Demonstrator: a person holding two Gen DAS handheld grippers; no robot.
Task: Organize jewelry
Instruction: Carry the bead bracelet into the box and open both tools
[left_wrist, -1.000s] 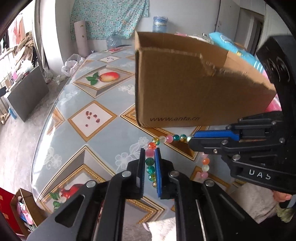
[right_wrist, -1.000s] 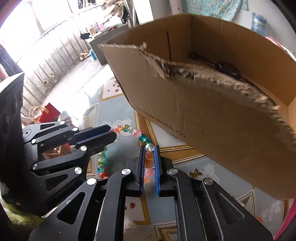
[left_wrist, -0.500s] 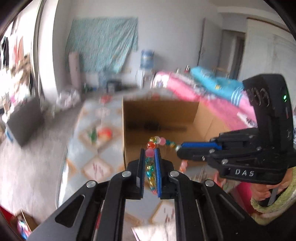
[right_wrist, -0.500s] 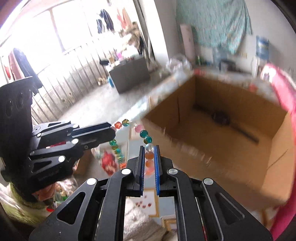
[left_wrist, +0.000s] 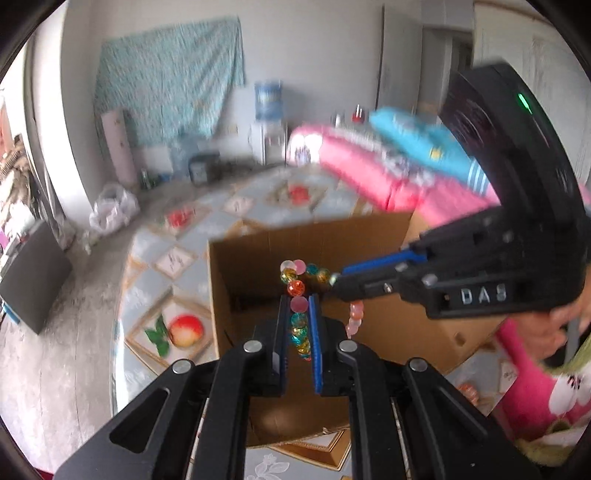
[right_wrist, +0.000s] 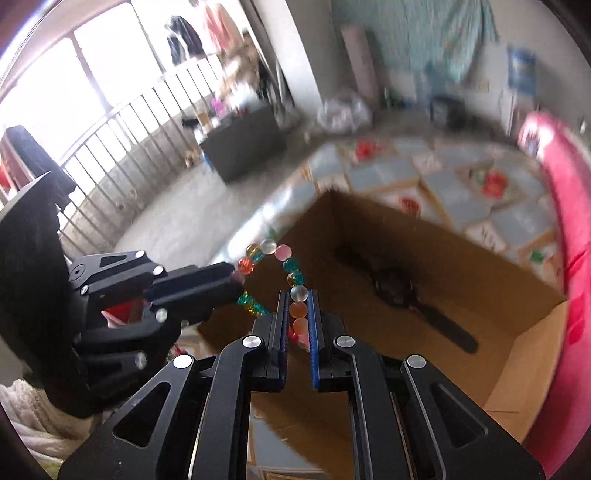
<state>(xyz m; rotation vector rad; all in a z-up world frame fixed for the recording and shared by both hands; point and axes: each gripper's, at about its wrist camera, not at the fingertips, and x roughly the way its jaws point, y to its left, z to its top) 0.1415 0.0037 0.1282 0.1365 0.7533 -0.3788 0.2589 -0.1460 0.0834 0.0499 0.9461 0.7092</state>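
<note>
- Transfer into the open brown cardboard box (right_wrist: 424, 332) is judged to be the step in hand: the string of multicoloured glass beads (left_wrist: 297, 291) is carried in the air above the box mouth, clear of the fruit-patterned vinyl tablecloth (left_wrist: 173, 291).
- At the left, the black left gripper with blue pads (left_wrist: 299, 325) is seen closed on one run of the beads, which are pinched between its pads.
- From there the strand arcs up toward 12 o'clock and across toward 3 o'clock, where it is clamped by the black right gripper with blue pads (right_wrist: 299, 314), also closed on beads; a loose pink-orange tail hangs below at about 5 o'clock.
- In the right wrist view, a dark elongated object (right_wrist: 406, 291) is seen lying on the box floor at 2 o'clock from the jaws; what it is cannot be told.
- At the far right, pink and blue folded bedding (left_wrist: 399, 166) lies beyond the box.
- Next, the strand would need to be lowered inside the walls and both grips released together, so that no loop catches on the rim.
</note>
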